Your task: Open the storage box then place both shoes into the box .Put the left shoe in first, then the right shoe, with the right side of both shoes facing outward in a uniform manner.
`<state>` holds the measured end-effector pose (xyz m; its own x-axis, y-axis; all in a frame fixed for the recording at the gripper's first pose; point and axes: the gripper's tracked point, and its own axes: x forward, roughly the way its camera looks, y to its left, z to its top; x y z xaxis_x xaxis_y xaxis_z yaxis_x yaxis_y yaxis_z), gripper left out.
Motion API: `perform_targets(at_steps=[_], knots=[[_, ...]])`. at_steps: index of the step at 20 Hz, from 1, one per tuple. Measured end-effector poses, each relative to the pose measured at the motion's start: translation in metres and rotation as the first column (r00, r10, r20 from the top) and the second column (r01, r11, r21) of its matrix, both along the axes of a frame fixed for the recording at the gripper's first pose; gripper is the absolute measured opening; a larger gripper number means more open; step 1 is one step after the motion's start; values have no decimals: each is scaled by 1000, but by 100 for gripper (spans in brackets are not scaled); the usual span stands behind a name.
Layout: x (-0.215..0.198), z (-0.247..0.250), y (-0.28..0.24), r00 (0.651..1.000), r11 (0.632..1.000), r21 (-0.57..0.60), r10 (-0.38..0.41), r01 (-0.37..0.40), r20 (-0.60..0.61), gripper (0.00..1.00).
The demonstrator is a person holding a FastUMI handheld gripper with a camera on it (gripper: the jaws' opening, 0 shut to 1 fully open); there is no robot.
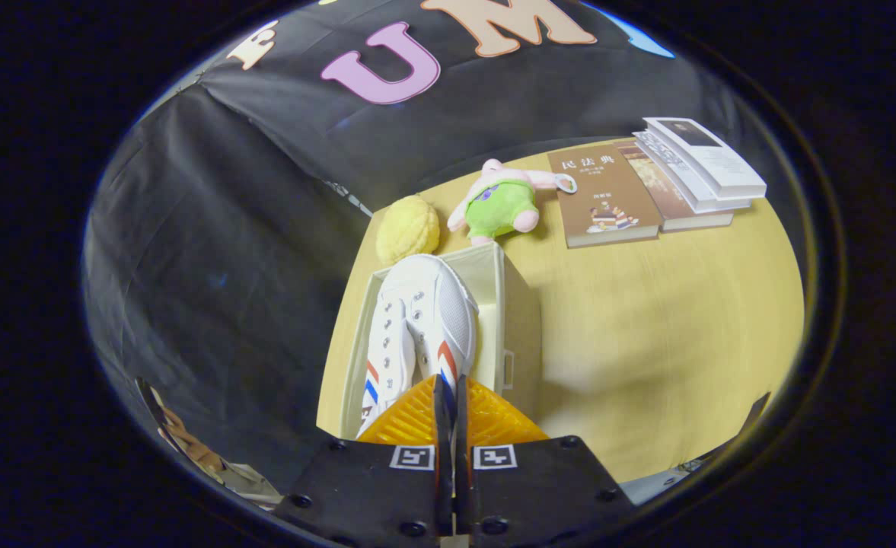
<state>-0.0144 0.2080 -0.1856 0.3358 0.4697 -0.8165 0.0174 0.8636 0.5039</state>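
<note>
My tongs [448, 396] are clenched on the heel edge of the white shoe [421, 320], which hangs over the open box [520, 320] on the table [645, 320].

My fingers [448, 396] pinch the heel of a white shoe [417, 320] above a pale wooden table [645, 342]. On it stand an open cream storage box [520, 320], beyond that a yellow knobbly ball [407, 228] beside a green-and-pink plush toy [502, 202], and an overlapping row of books [645, 190].
</note>
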Motion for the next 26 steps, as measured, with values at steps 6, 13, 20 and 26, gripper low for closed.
perform_targets(at_steps=[6, 13, 20, 26], knots=[[-7, -35, 7, 997, 997, -36, -65, 63, -46, 5], [0, -39, 9, 995, 995, -38, -96, 96, 17, 11], [25, 19, -31, 961, 994, -61, -71, 90, 266, 59], [36, 75, -87, 879, 988, -60, -101, 145, 466, 100]])
